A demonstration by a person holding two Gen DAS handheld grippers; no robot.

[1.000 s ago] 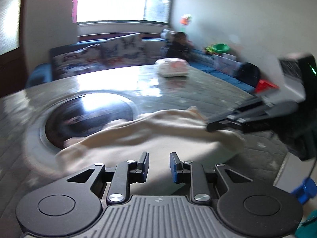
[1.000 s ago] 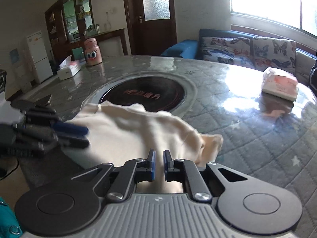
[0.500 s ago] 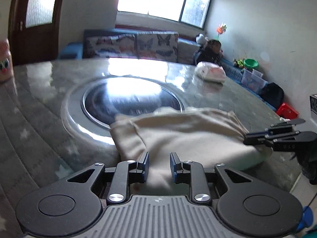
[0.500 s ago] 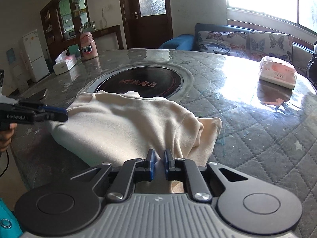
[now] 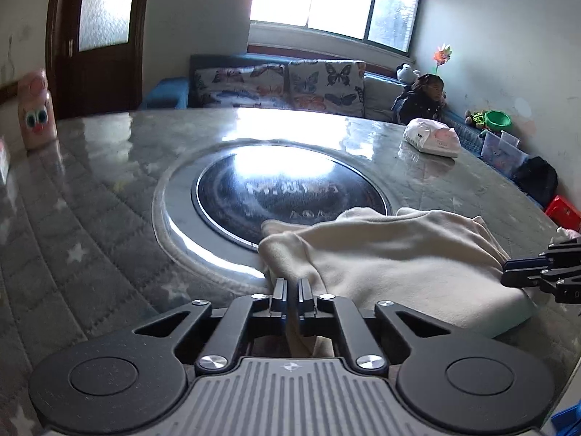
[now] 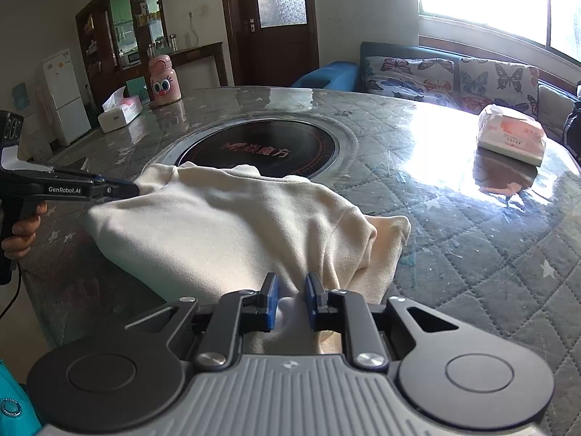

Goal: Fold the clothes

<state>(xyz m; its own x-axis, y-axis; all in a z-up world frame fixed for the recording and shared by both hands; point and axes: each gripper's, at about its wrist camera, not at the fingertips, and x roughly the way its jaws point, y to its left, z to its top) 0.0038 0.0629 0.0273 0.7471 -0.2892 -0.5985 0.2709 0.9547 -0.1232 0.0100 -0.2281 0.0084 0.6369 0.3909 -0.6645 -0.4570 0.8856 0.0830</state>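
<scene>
Quilted tabletop (image 6: 454,225), near edge: cream garment (image 6: 218,232) bunched beside central hotplate (image 6: 261,149). Left gripper (image 5: 290,292) clamped on its corner; right gripper (image 6: 289,301) opening around fabric. Probably mid-fold; next, regrip and lay flat.

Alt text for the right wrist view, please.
The right gripper, jaws opening, straddles the near edge of a cream garment on a quilted table. The left gripper pinches the garment's far-left corner beside a round black cooktop.
</scene>
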